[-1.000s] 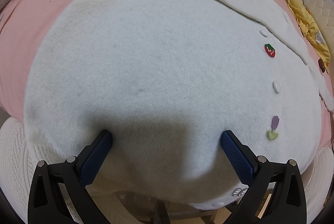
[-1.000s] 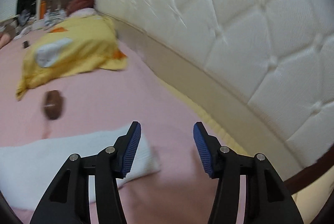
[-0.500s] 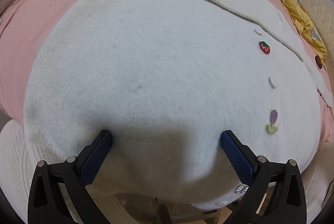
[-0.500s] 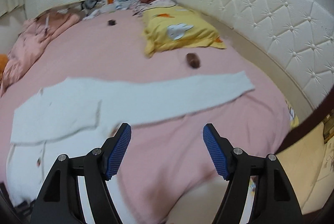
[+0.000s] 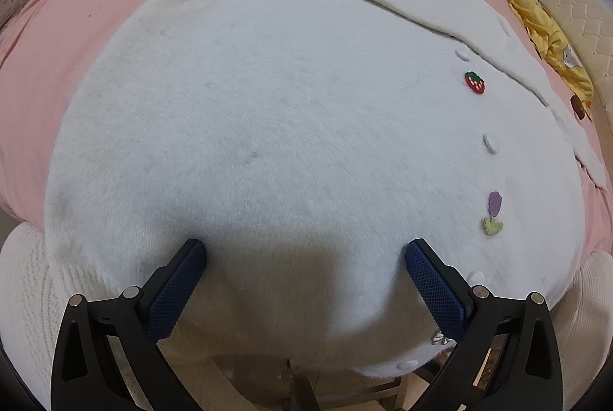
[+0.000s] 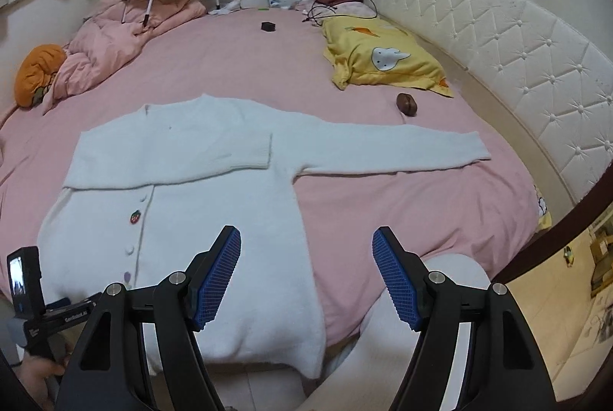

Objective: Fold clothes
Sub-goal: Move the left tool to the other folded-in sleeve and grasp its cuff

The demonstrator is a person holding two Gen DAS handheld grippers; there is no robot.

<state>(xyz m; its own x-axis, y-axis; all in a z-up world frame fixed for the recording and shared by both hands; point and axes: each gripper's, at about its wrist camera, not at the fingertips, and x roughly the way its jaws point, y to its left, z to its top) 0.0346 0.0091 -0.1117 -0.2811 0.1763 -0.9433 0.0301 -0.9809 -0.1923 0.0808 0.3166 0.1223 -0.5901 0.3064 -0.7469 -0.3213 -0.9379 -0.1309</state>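
Note:
A white fuzzy cardigan (image 6: 214,181) lies flat on the pink bed, its hem hanging over the near edge. Its left sleeve (image 6: 172,158) is folded across the chest; its right sleeve (image 6: 390,146) stretches out to the right. It has a strawberry patch (image 5: 475,82) and a tulip patch (image 5: 493,213) beside the buttons. My left gripper (image 5: 305,250) is open, close over the cardigan's lower part (image 5: 268,127), holding nothing. My right gripper (image 6: 306,238) is open and empty, raised above the cardigan's right hem and the bedsheet.
A yellow pillow (image 6: 383,58) and a small brown object (image 6: 407,103) lie at the right. A pink duvet (image 6: 126,31) and an orange cushion (image 6: 38,72) are at the far left. A tufted cream headboard (image 6: 536,66) curves along the right. A small black box (image 6: 268,26) sits far back.
The right gripper swung left and pulled back from the headboard side, so the whole cardigan is now in its view. The left gripper stayed open, drifting only slightly over the cardigan.

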